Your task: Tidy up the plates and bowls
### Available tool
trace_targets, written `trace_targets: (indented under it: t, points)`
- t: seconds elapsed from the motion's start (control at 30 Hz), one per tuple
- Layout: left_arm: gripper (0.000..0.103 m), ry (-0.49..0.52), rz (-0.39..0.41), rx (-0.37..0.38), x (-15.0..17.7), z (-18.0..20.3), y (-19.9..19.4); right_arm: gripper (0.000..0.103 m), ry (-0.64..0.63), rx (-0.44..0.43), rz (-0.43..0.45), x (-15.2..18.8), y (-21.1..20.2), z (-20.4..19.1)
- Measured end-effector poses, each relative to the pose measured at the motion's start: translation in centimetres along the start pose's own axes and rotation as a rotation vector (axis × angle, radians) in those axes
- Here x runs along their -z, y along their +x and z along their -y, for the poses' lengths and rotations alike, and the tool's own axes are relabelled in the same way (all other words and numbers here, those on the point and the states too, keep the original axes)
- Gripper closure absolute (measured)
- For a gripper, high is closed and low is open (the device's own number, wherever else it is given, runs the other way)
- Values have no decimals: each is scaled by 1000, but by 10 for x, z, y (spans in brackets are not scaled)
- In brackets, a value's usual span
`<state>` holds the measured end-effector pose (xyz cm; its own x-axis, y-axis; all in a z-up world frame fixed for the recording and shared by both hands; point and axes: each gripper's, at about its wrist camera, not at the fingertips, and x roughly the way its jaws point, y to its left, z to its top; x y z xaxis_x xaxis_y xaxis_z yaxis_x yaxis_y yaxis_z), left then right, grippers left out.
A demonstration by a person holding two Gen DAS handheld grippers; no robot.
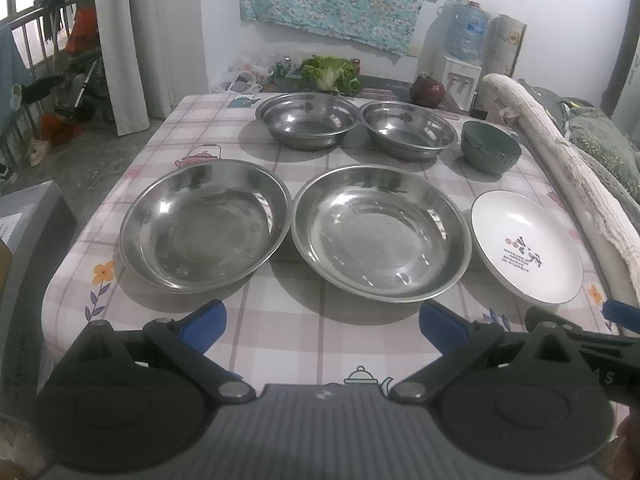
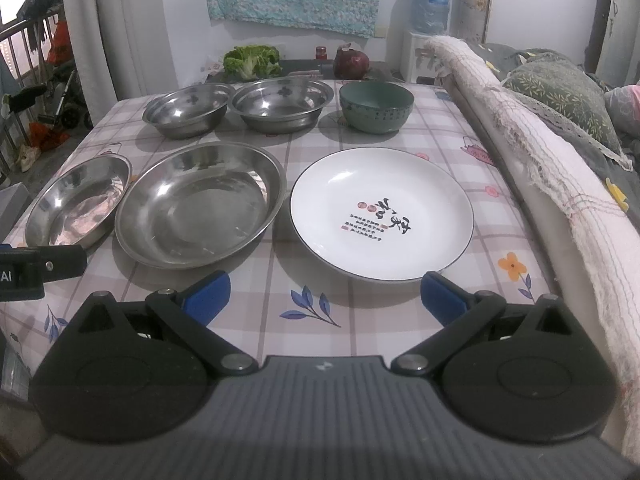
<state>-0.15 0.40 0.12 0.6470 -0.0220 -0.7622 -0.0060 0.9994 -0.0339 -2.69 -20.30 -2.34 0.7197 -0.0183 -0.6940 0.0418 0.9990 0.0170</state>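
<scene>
White ceramic plate [image 2: 382, 212] at 12 o'clock of right gripper [image 2: 326, 296] on desk [image 2: 312, 300], steel plates at 10, bowls beyond; both grippers' fingers [image 2: 208, 296] spread, empty; glazed, slippery, breakable: pinch near rim.

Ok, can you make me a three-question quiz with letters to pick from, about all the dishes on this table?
1. Where is the green bowl?
A. behind the white plate
B. inside a metal bowl
C. on the floor

2. How many shiny metal dishes are on the table?
A. two
B. four
C. six

3. What are the left gripper and right gripper doing?
A. both open, holding nothing
B. both squeezing a plate
C. one is lifting the green bowl

Answers:
1. A, it sits in the back row right behind the white plate.
2. B, two wide ones in front, two deeper ones behind.
3. A, the blue fingers are spread apart over bare tablecloth.
</scene>
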Motion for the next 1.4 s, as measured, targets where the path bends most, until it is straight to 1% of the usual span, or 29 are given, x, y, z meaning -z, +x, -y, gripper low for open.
trace_targets:
  t: [0.7, 1.1, 1.4]
  points:
    - [0, 3, -5, -10, 3, -4, -1, 1, 4, -7, -12, 1, 3, -2]
    - [0, 23, -4, -25, -2, 0, 1, 1, 11, 9, 12, -6, 1, 0]
    - [0, 10, 2, -33, -10, -3, -3, 1, 0, 33, 57, -12, -8, 2]
